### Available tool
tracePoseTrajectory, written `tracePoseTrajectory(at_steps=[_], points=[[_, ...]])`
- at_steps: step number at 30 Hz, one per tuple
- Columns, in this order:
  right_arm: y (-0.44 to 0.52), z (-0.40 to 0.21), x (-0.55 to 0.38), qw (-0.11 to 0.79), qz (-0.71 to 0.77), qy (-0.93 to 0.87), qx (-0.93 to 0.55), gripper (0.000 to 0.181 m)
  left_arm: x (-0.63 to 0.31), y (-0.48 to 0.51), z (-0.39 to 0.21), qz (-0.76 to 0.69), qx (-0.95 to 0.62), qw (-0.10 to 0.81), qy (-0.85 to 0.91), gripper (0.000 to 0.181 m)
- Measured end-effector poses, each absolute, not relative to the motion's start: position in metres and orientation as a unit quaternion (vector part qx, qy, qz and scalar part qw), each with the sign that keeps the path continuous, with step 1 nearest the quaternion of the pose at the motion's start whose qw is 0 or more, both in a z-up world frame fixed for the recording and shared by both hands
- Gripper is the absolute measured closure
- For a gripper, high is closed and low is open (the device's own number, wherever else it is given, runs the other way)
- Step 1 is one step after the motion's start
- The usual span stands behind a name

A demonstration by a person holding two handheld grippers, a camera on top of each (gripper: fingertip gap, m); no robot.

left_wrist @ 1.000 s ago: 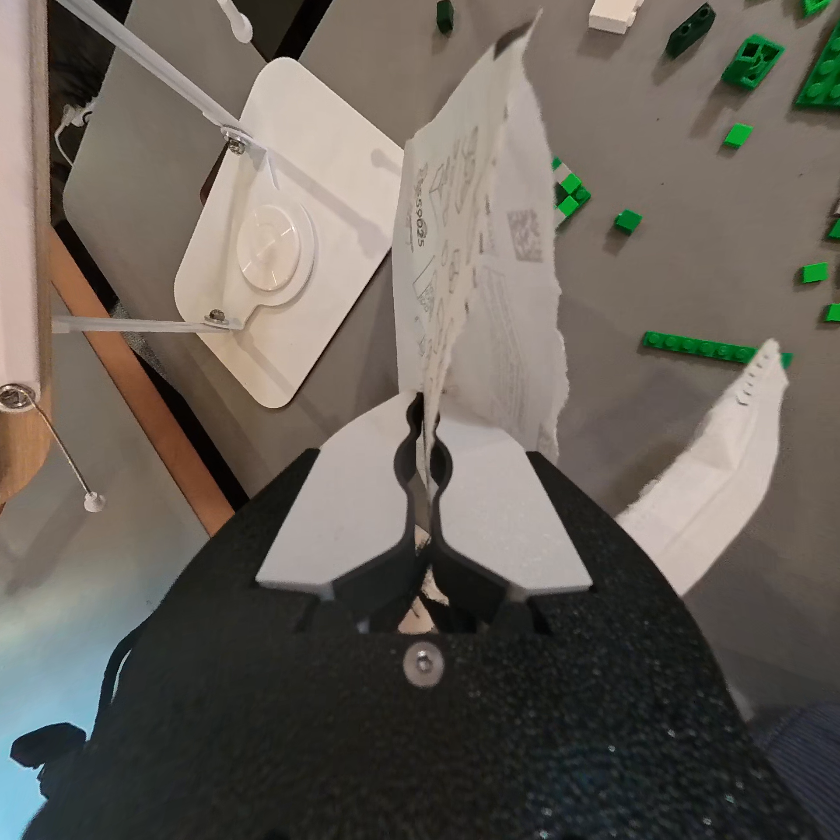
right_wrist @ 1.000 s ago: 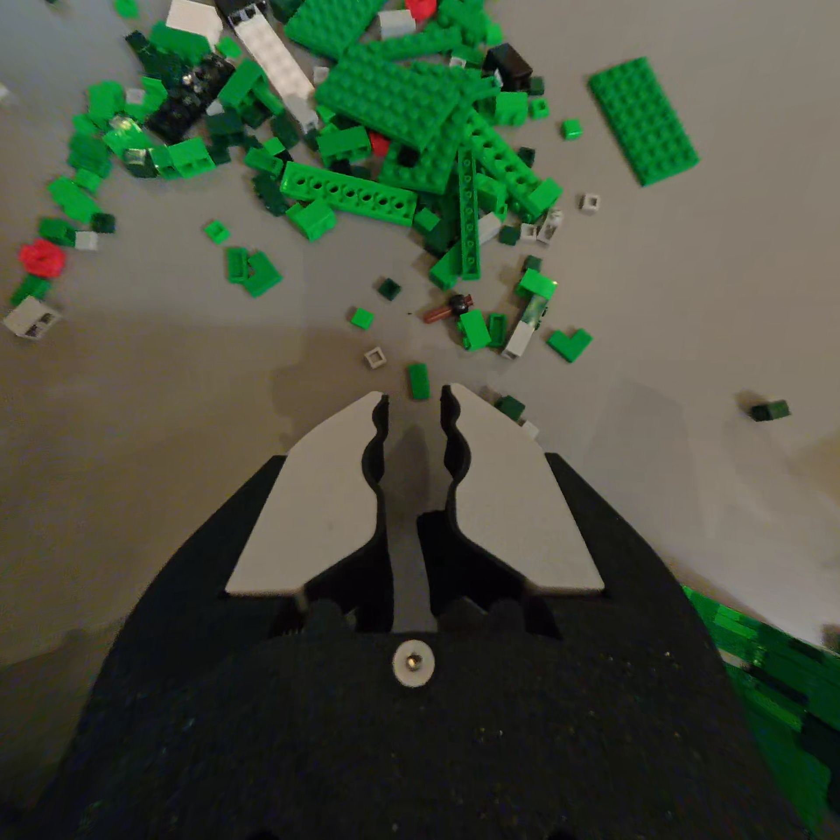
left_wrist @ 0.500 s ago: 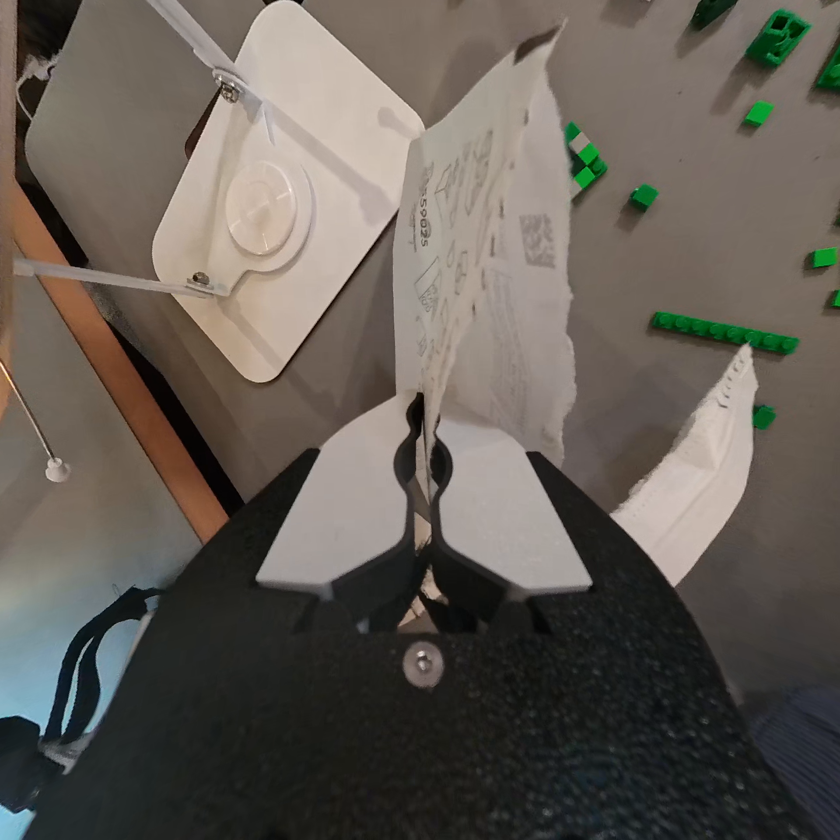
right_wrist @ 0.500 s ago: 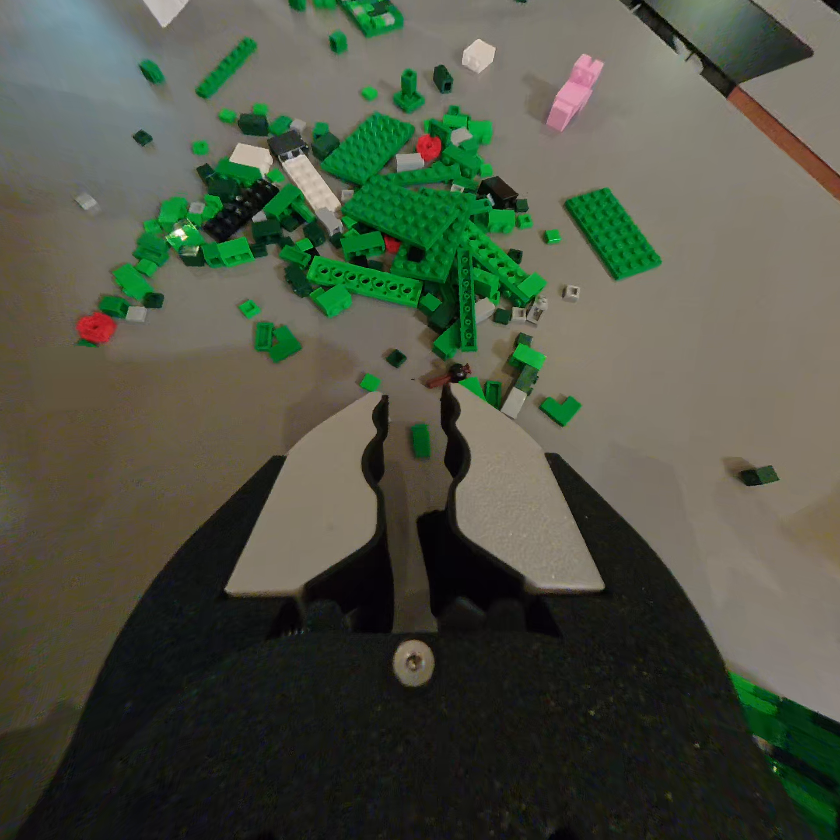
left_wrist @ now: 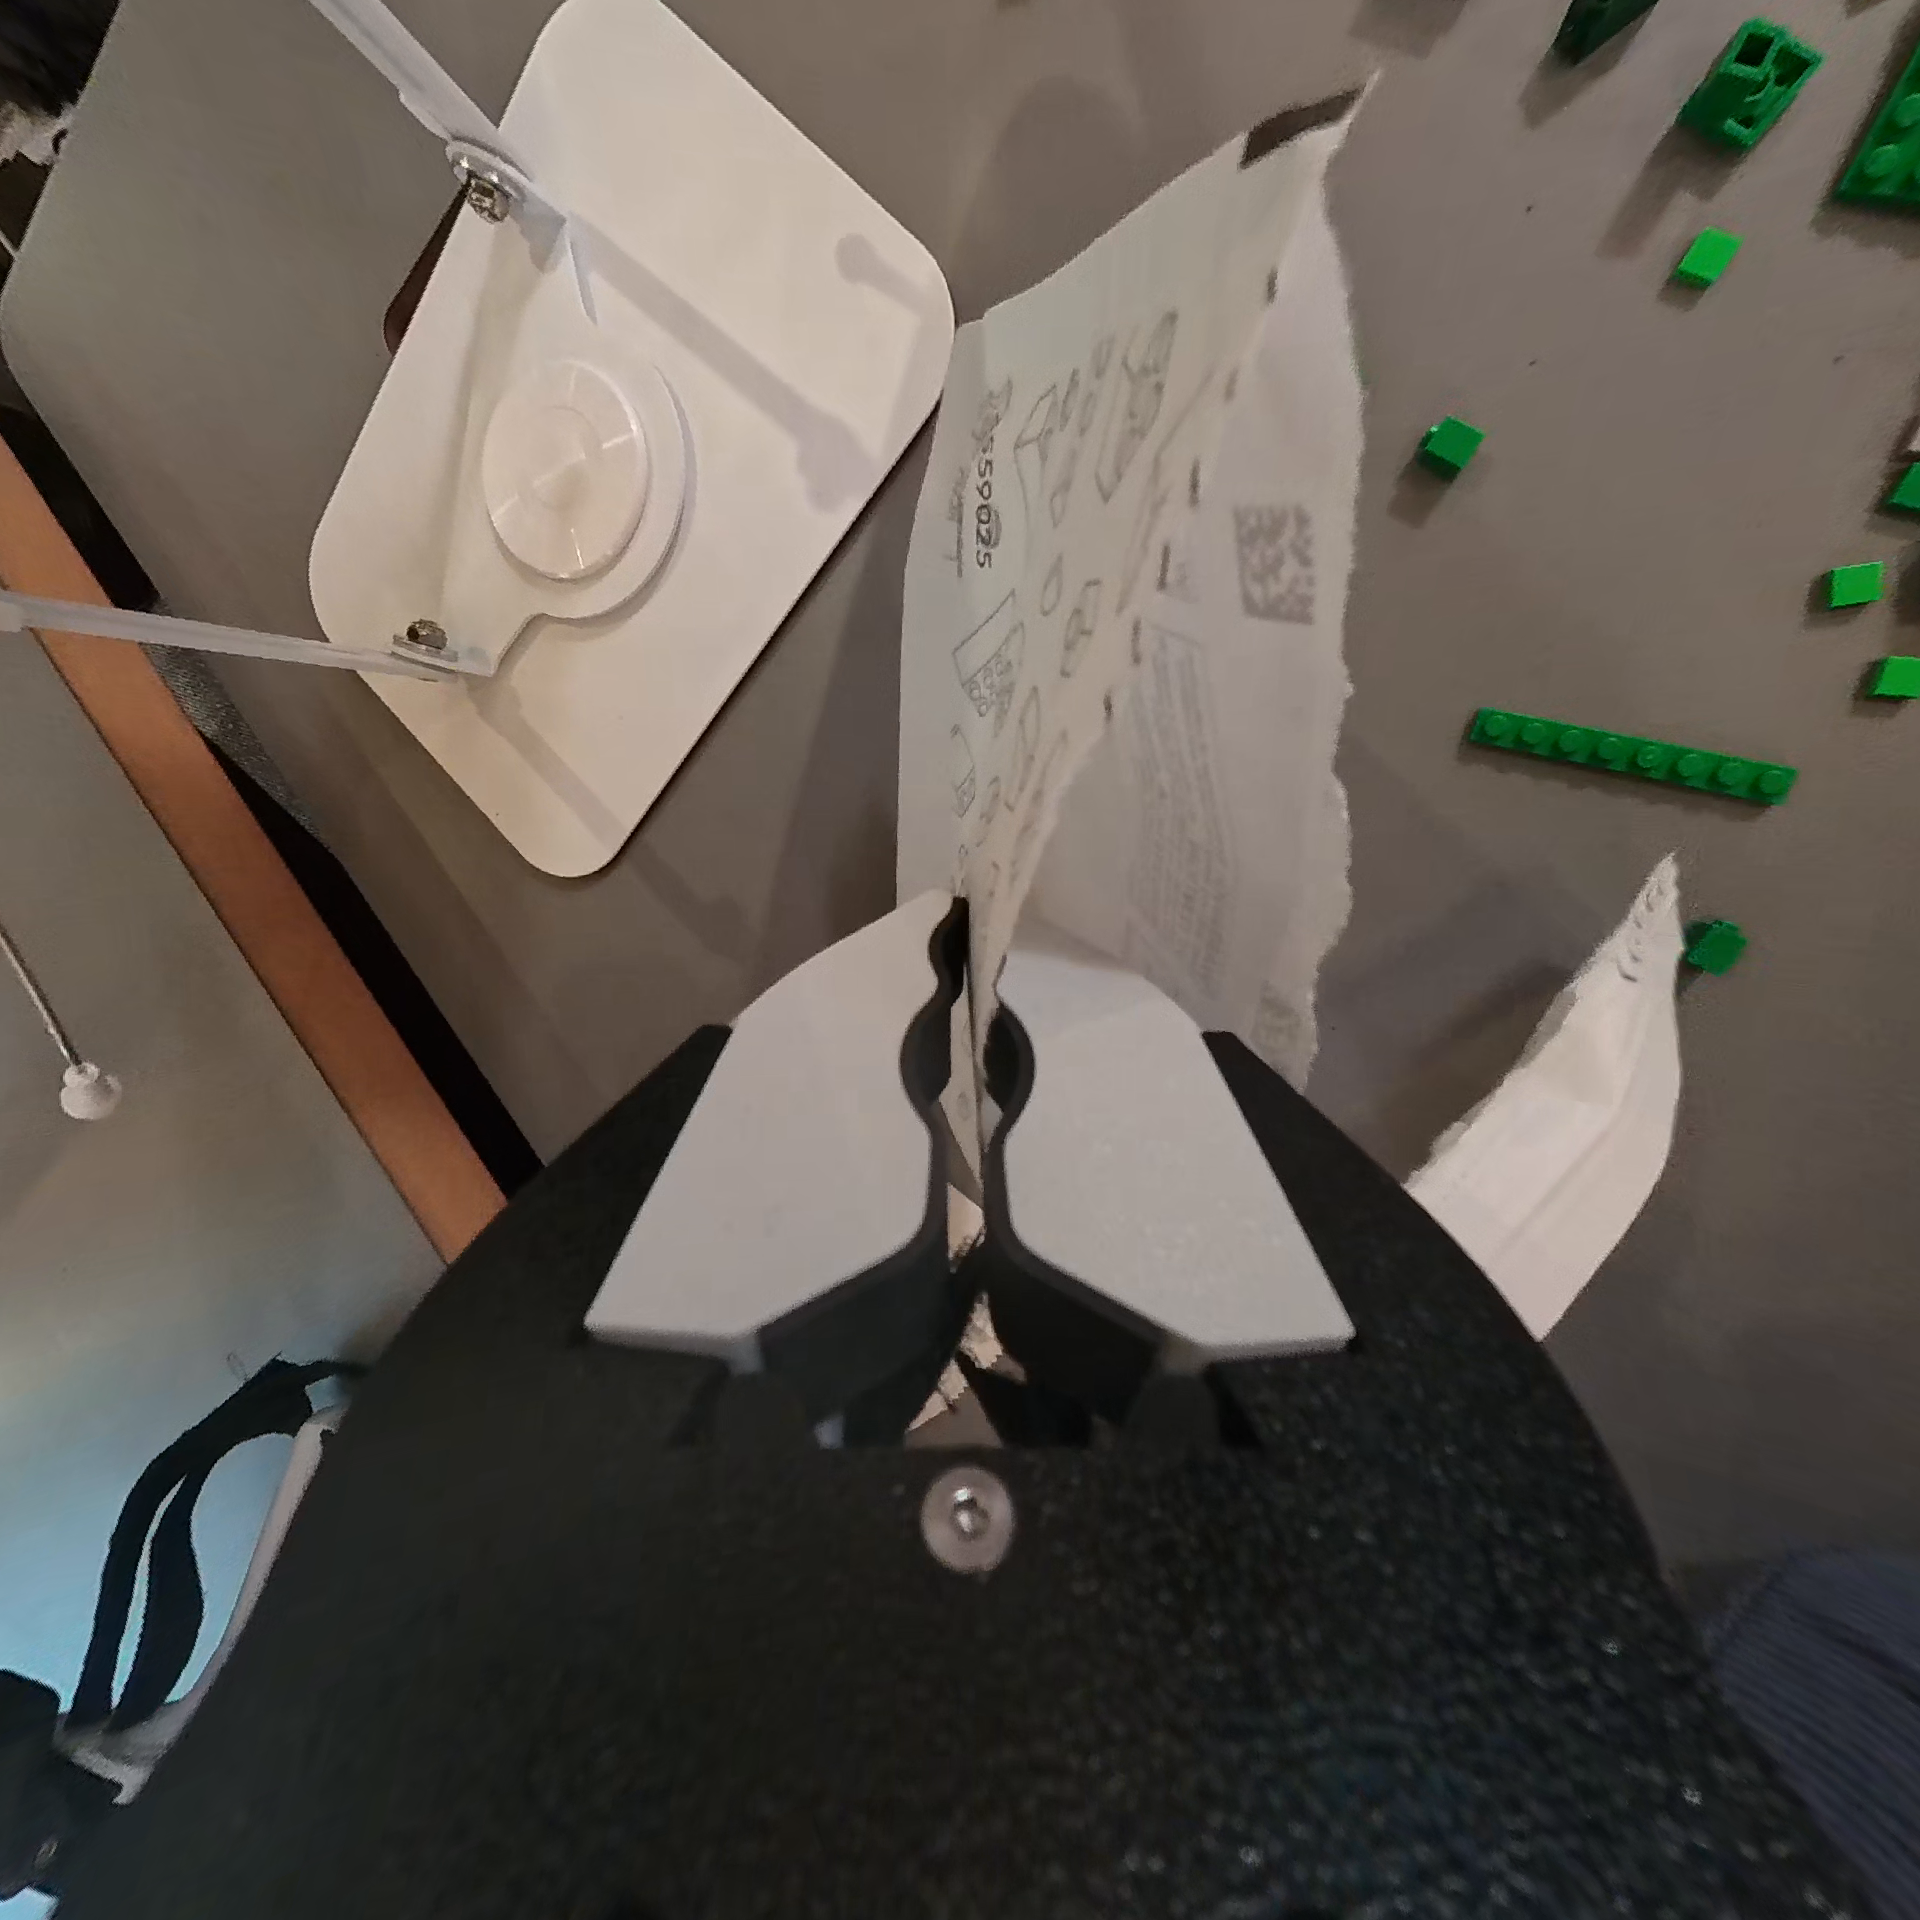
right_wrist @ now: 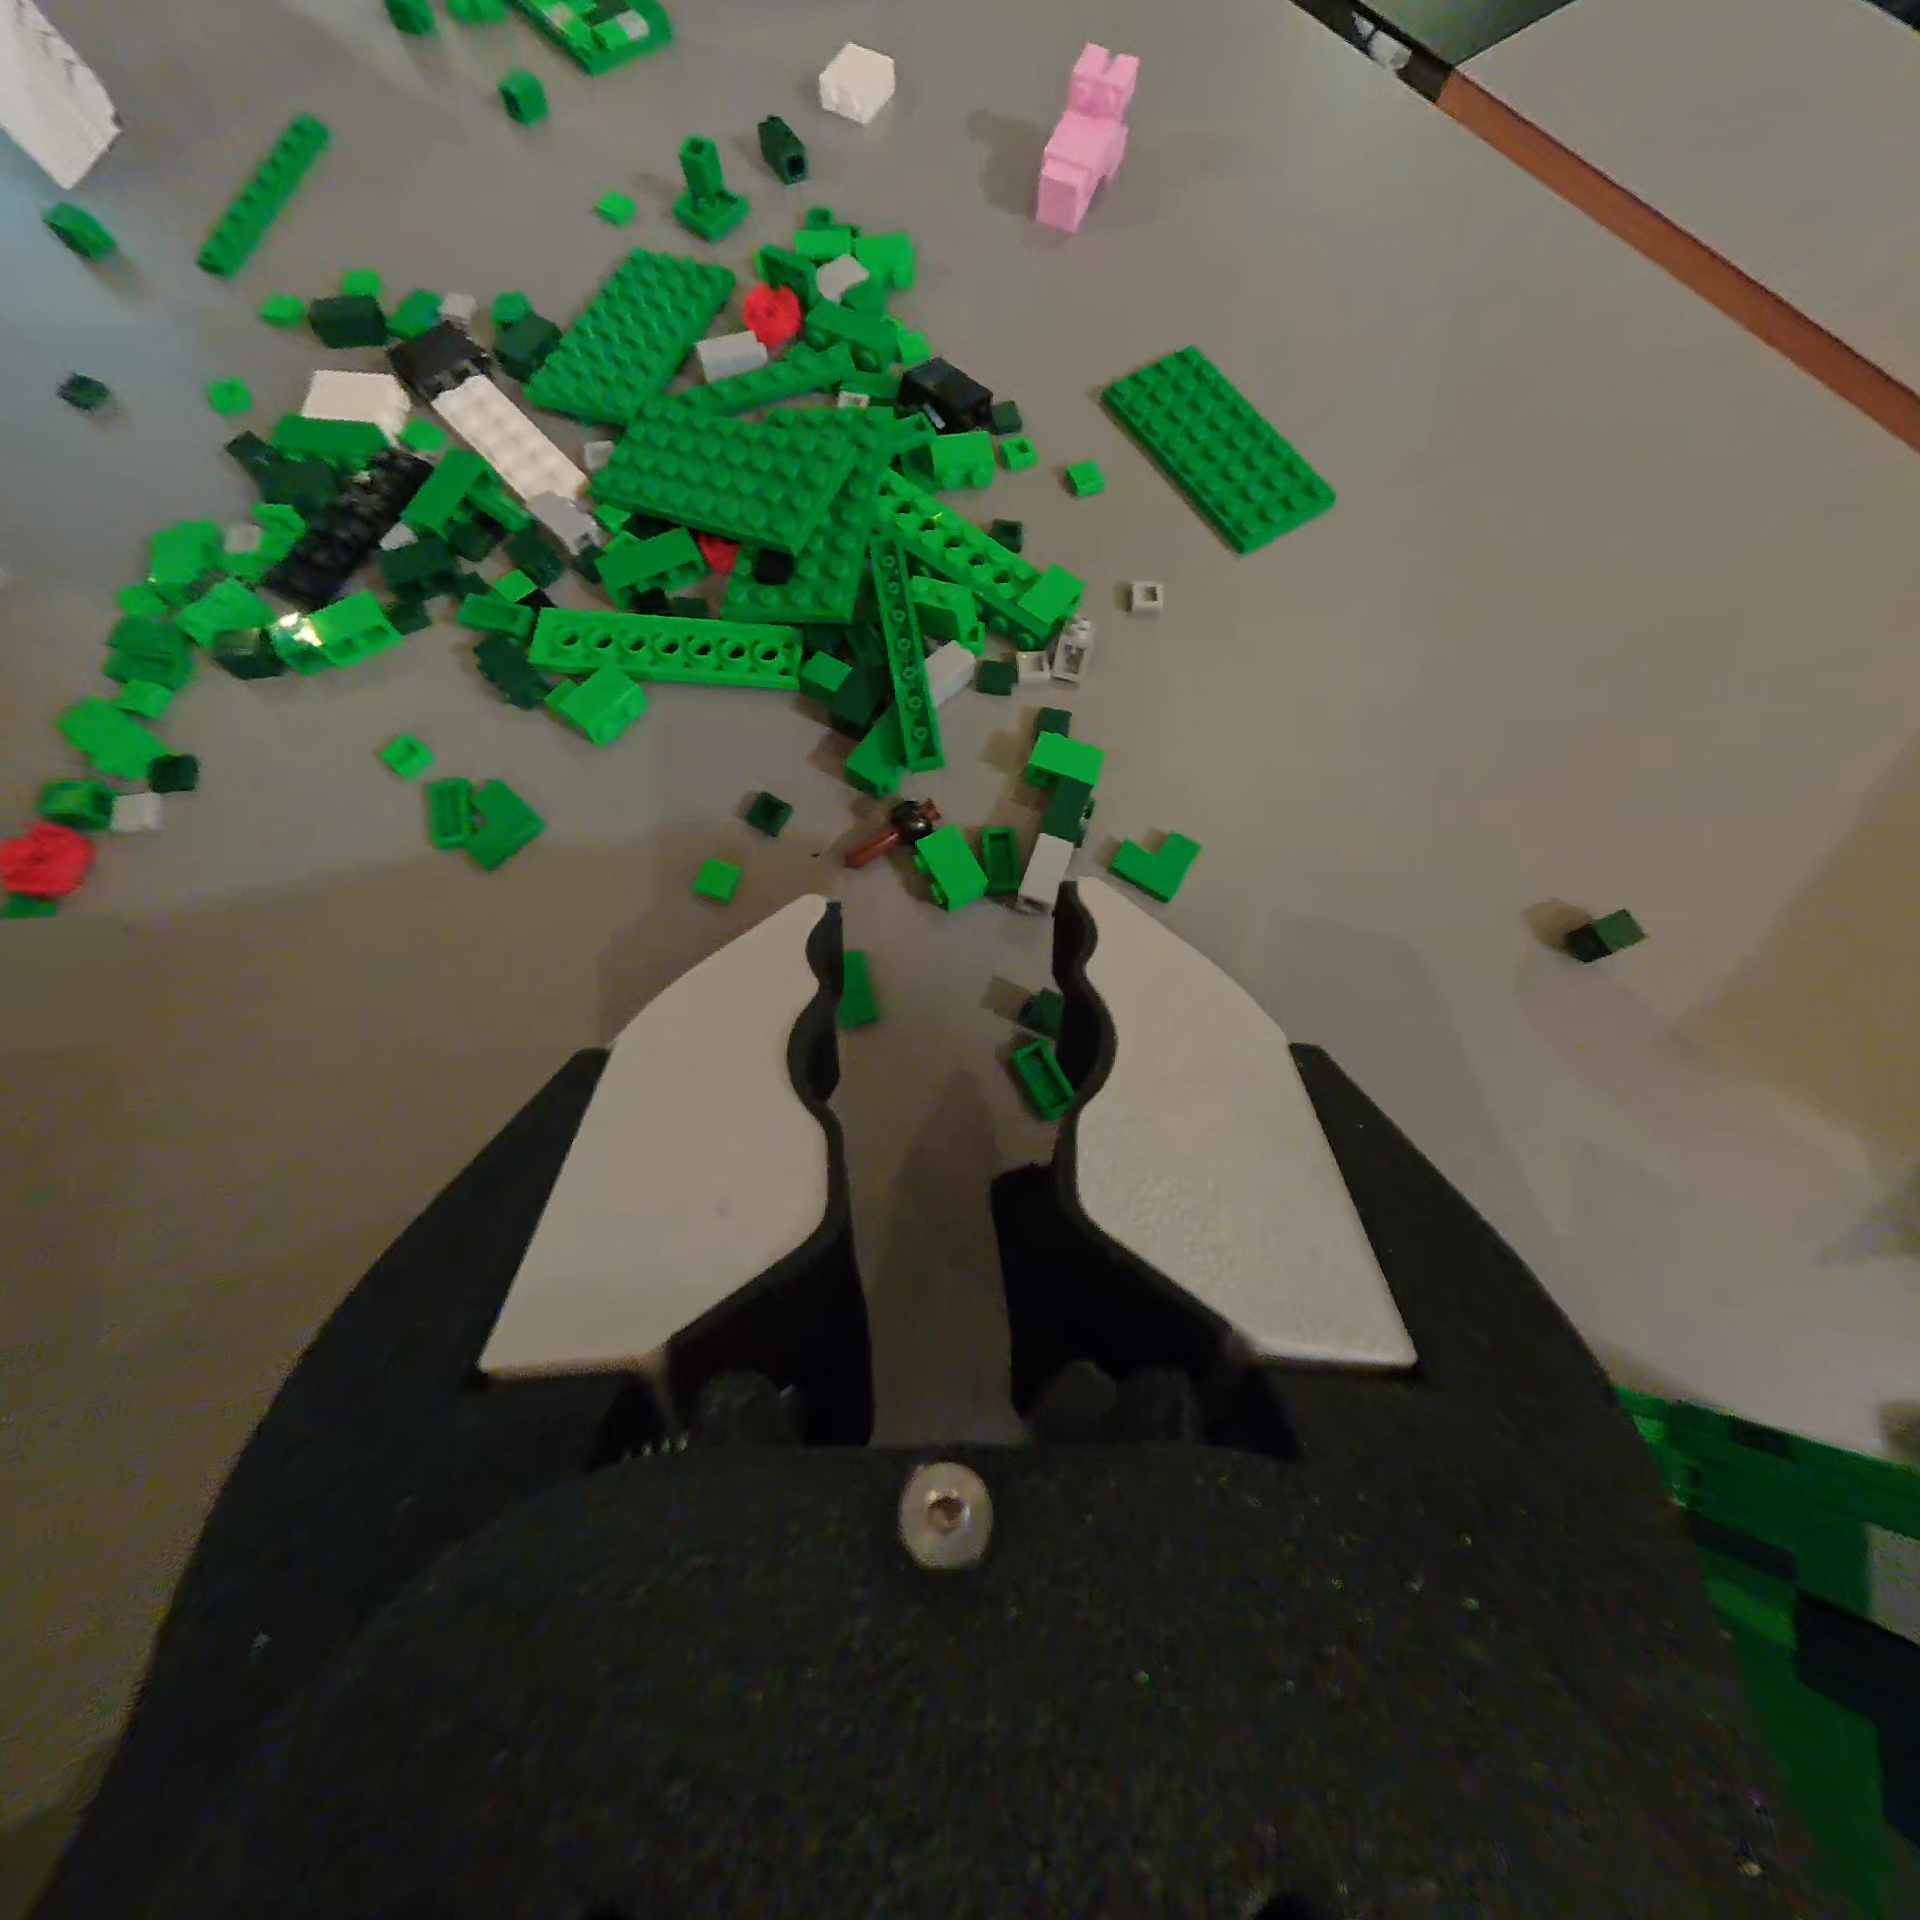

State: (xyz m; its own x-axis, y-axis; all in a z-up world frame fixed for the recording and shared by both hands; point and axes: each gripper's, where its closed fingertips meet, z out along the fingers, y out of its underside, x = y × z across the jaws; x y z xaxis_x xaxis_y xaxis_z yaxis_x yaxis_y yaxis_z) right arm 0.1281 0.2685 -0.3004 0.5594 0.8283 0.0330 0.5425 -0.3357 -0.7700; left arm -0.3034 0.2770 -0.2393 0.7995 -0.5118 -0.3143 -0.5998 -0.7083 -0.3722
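My left gripper (left_wrist: pixel 971 920) is shut on a torn white paper bag (left_wrist: pixel 1143 582) with printed drawings, held above the grey table. A second flap of the bag (left_wrist: pixel 1558 1122) hangs to the right. My right gripper (right_wrist: pixel 940 914) is open and empty, low over the grey table just in front of a pile of green bricks (right_wrist: pixel 727 499). A small green brick (right_wrist: pixel 857 987) lies by its left finger and another small green brick (right_wrist: pixel 1042 1078) by its right finger.
A white stand base (left_wrist: pixel 623 436) with thin white rods sits at the table's left edge, by a brown edge strip (left_wrist: pixel 239 831). A long green plate (left_wrist: pixel 1631 769) and loose green bricks lie to the right. A pink brick figure (right_wrist: pixel 1086 135), a green plate (right_wrist: pixel 1216 447) and a red piece (right_wrist: pixel 42 857) surround the pile. The grippers' ends are close to 45 centimetres from one another. To the green plate (right_wrist: pixel 1216 447): right tips about 15 centimetres, left tips about 40 centimetres.
My right gripper has opened wider and drawn back from the pile, so more of the table shows. My left gripper has shifted a little with the bag still held.
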Motion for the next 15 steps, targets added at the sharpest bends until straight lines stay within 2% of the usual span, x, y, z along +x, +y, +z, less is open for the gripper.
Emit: tracePoseTrajectory(at_steps=[6,15], points=[[0.272,-0.302,0.131,0.381,0.157,-0.44,-0.798,0.154,-0.301,0.278,-0.241,0.089,-0.919,0.232,0.306,0.181],[0.265,-0.325,0.137,0.291,0.132,-0.475,-0.82,0.161,-0.294,0.278,-0.241,0.082,-0.915,0.233,0.32,0.181]])
